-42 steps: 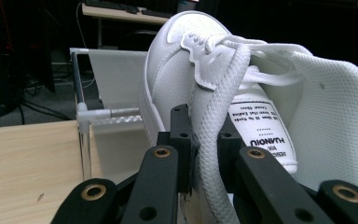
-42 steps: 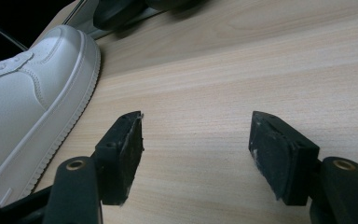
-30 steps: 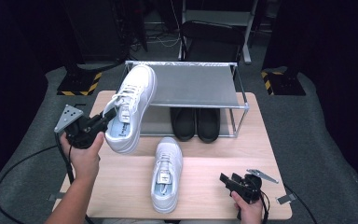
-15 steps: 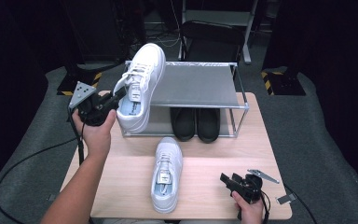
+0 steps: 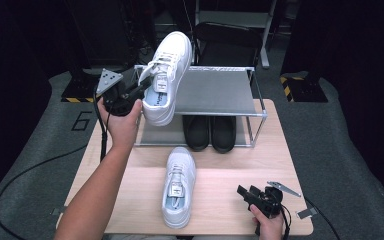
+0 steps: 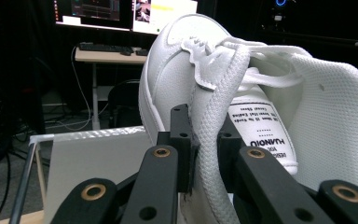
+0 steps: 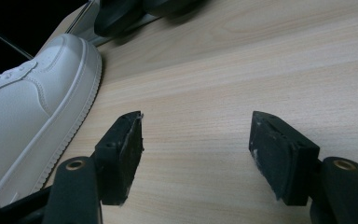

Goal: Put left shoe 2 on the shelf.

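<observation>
My left gripper is shut on the side wall of a white sneaker, holding it tilted, toe up, over the left end of the metal shoe rack's top shelf. In the left gripper view the jaws pinch the mesh collar edge of the held sneaker at my left gripper, with the rack shelf below. A second white sneaker lies on the wooden table, toe toward the rack. My right gripper rests open at the front right, open right gripper beside that second sneaker.
A pair of black shoes stands under the rack's shelf, and their toes show in the right gripper view. A dark chair stands behind the rack. A desk with monitors lies beyond. Grey floor surrounds the table.
My left gripper has carried the white sneaker up and away from the person, from beside the rack's left front to above its top shelf. The right gripper has stayed still.
</observation>
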`<action>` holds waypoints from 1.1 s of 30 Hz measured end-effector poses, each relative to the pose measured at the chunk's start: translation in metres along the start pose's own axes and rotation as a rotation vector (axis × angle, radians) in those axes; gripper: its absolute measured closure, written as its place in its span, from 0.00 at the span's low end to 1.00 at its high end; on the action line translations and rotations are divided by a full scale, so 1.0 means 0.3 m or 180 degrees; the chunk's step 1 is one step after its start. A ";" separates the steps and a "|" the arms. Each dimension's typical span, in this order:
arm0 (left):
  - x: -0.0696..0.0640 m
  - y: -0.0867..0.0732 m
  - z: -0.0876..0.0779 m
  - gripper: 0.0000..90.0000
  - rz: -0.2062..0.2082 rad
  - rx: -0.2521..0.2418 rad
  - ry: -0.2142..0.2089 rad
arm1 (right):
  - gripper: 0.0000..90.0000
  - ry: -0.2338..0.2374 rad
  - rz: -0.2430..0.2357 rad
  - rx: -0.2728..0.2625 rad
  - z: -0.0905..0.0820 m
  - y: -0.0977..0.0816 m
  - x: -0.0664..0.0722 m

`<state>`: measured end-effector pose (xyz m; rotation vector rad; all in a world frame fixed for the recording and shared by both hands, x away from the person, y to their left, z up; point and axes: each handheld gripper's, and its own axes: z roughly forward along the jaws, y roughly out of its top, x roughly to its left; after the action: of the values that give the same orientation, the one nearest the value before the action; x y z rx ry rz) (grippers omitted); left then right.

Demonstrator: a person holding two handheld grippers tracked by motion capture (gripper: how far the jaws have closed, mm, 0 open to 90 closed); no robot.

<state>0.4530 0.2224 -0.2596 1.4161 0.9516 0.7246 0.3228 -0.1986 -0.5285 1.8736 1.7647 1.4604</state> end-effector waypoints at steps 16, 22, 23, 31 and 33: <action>-0.008 -0.003 0.180 0.91 -0.0191 -0.0081 0.0249 | 0.39 0.0008 0.0025 -0.0049 -0.019 -0.001 -0.016; -0.003 -0.027 0.228 0.91 -0.0259 -0.0012 0.0306 | 0.39 -0.0002 0.0086 -0.0046 -0.035 -0.008 -0.021; -0.004 -0.032 0.236 0.91 -0.0286 0.0002 0.0311 | 0.39 -0.0001 0.0086 -0.0050 -0.035 -0.009 -0.022; -0.010 -0.073 0.305 0.91 -0.0334 0.0170 0.0335 | 0.39 -0.0021 0.0175 -0.0048 -0.044 -0.018 -0.025; -0.010 -0.084 0.322 0.91 -0.0375 0.0229 0.0360 | 0.39 -0.0024 0.0172 -0.0042 -0.046 -0.018 -0.027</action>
<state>0.5327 0.1722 -0.2923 1.3802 1.1496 0.6938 0.3106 -0.2105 -0.5296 1.9320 1.7099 1.4776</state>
